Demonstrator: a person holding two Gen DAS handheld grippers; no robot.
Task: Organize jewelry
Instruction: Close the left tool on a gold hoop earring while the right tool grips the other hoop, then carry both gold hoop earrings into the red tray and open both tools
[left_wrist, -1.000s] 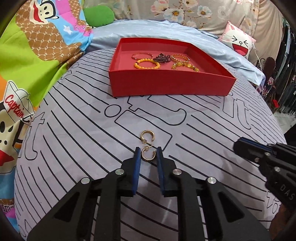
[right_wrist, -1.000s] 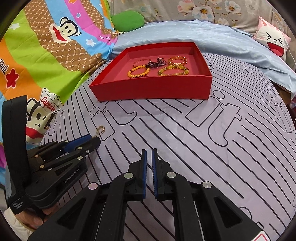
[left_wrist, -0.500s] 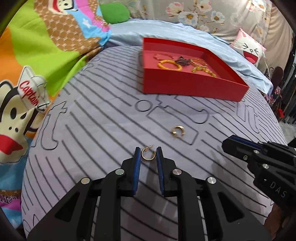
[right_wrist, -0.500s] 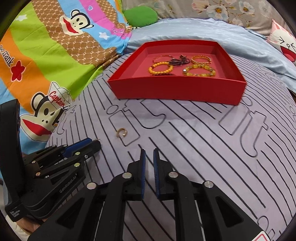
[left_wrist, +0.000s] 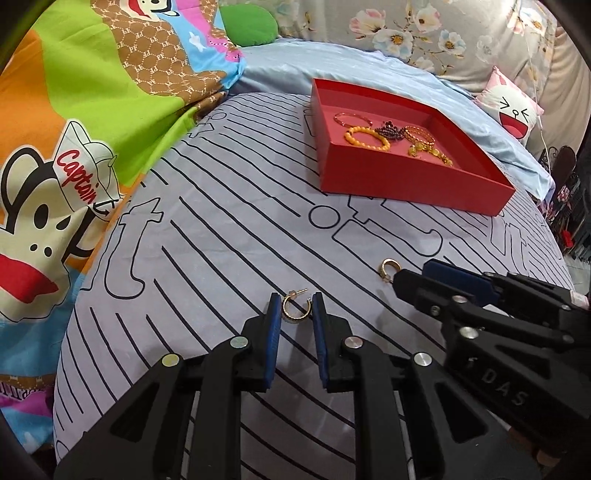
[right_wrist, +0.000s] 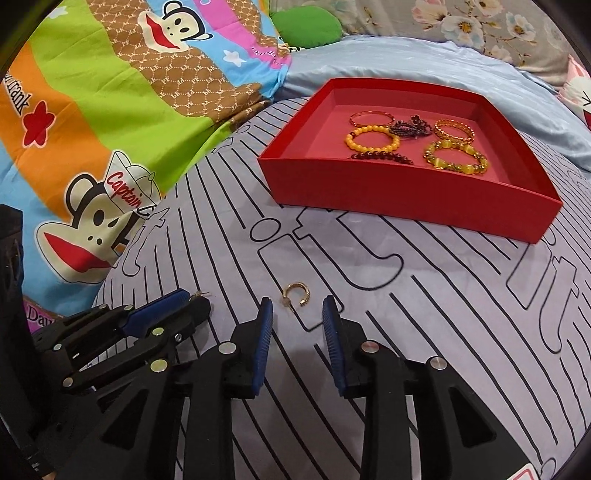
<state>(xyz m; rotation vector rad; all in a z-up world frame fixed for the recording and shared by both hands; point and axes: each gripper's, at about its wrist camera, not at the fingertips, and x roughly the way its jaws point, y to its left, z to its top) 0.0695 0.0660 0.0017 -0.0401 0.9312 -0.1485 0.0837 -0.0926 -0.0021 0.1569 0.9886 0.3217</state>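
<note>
My left gripper (left_wrist: 296, 309) is shut on a thin gold hoop earring (left_wrist: 294, 307), held between its blue pads just above the striped cloth. A second, chunkier gold hoop earring (right_wrist: 295, 294) lies on the cloth; it also shows in the left wrist view (left_wrist: 388, 267). My right gripper (right_wrist: 297, 314) is open, its jaws standing either side of that earring, just short of it. A red tray (right_wrist: 406, 195) farther back holds several bracelets (right_wrist: 373, 140).
The striped grey cloth (right_wrist: 443, 314) covers a rounded bed surface. A colourful cartoon blanket (right_wrist: 92, 129) lies at the left. A light blue sheet (left_wrist: 369, 66) and a pink cat cushion (left_wrist: 515, 110) lie behind the tray.
My right gripper has opened and moved up to the loose earring. My left gripper has carried its earring to the left, away from the loose one.
</note>
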